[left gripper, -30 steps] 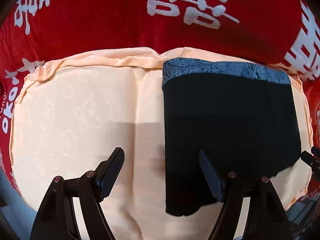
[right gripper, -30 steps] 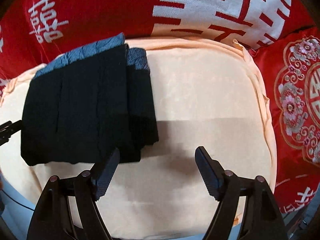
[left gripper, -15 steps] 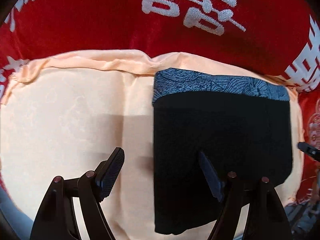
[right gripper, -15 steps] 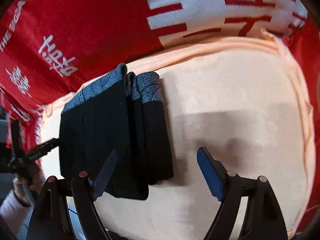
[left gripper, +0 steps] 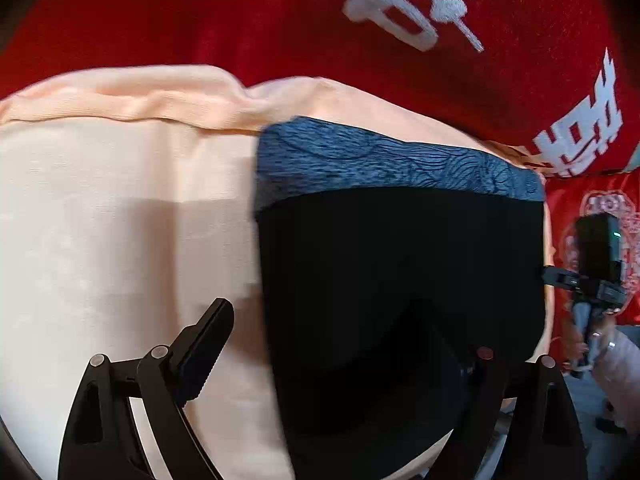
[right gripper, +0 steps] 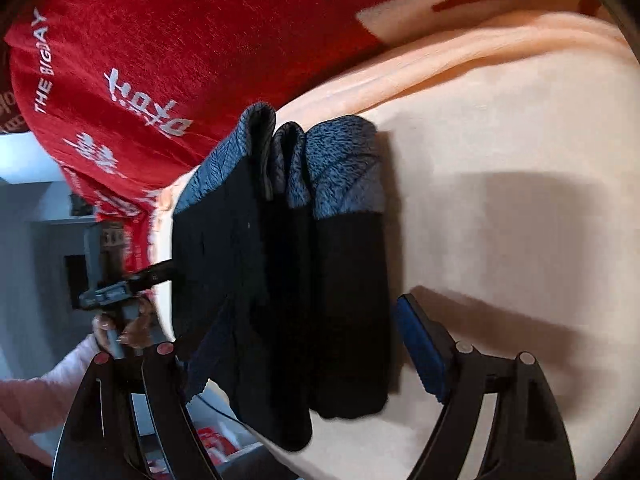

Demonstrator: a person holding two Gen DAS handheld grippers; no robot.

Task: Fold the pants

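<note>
The folded black pants with a blue-grey patterned waistband lie on a peach cloth. In the right wrist view the pants show as a stack of folded layers. My left gripper is open; its right finger sits over the pants, its left finger over the peach cloth. My right gripper is open and straddles the near end of the stack. Each gripper shows in the other's view, at the pants' side edges.
A red blanket with white characters lies behind the peach cloth. A red embroidered cushion is at the right. The bed edge and room floor show at the left of the right wrist view.
Both grippers have moved closer to the pants and lower. The right gripper has swung left, so the stack now lies between its fingers. The pants have not moved.
</note>
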